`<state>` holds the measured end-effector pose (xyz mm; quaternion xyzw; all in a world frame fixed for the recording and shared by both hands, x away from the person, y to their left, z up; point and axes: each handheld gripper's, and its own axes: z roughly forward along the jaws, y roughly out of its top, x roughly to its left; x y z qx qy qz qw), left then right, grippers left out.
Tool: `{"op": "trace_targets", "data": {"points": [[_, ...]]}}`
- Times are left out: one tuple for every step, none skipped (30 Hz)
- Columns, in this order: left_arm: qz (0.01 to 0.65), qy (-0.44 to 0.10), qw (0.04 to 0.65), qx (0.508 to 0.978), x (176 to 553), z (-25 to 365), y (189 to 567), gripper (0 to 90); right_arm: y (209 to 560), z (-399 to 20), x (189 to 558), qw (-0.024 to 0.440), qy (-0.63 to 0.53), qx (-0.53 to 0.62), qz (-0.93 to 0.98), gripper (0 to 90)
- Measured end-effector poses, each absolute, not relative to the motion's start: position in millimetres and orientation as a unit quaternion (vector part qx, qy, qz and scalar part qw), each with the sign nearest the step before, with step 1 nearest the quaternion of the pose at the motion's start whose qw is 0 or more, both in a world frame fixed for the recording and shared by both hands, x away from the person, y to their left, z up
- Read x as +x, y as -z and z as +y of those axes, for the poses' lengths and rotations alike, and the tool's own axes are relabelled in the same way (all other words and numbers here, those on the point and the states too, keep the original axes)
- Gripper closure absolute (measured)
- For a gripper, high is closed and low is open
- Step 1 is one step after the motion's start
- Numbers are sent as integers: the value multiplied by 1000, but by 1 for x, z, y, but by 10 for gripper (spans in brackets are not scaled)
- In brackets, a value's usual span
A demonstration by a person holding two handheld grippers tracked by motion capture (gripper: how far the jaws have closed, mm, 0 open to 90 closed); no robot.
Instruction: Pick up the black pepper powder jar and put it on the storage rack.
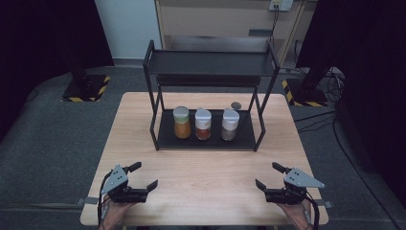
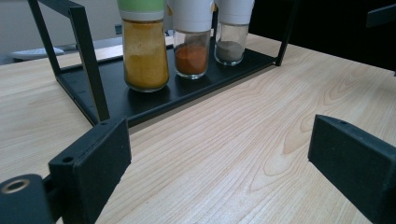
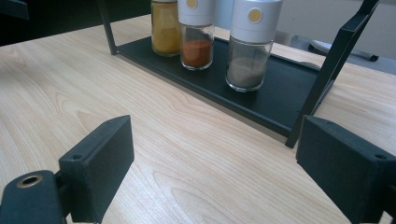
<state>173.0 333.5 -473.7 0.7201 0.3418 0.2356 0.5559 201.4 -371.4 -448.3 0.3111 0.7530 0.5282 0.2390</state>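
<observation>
I am holding my left claw (image 1: 141, 178) low over the near left part of the wooden surface (image 1: 206, 163), and its jaws are standing wide apart with nothing but bare wood between them. My right claw (image 1: 271, 175) is hovering over the near right part in the same way, jaws spread and gripping nothing. The two claws are sitting well apart from each other, both angling inward toward the middle.

Beyond a stretch of bare wood, the black rack (image 1: 206, 139) is standing toward the far middle of the surface. Three spice jars are lined up upright on its lower shelf, well apart from both claws. The yellow spice jar (image 1: 182, 122) with the green cap is sitting on the left, closest to my left claw's side. The red spice jar (image 1: 203, 124) with a white cap is standing in the middle, just beside it. The grey spice jar (image 1: 230, 125), also white-capped, is on the right, nearest my right claw's line of sight.

The rack's upper shelf (image 1: 210, 63) is hanging above them.
</observation>
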Motion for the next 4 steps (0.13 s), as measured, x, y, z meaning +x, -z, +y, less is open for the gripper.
{"op": "trace_targets", "data": {"points": [[342, -236, 556, 720, 173, 333, 474, 54, 448, -371, 201, 239, -528, 311, 753, 118], [342, -236, 555, 721, 173, 333, 474, 54, 448, -372, 201, 239, -528, 311, 753, 118], [342, -236, 555, 721, 173, 333, 474, 54, 448, -372, 201, 239, -528, 311, 753, 118], [342, -236, 555, 721, 173, 333, 474, 54, 449, -372, 202, 238, -528, 312, 753, 118]]}}
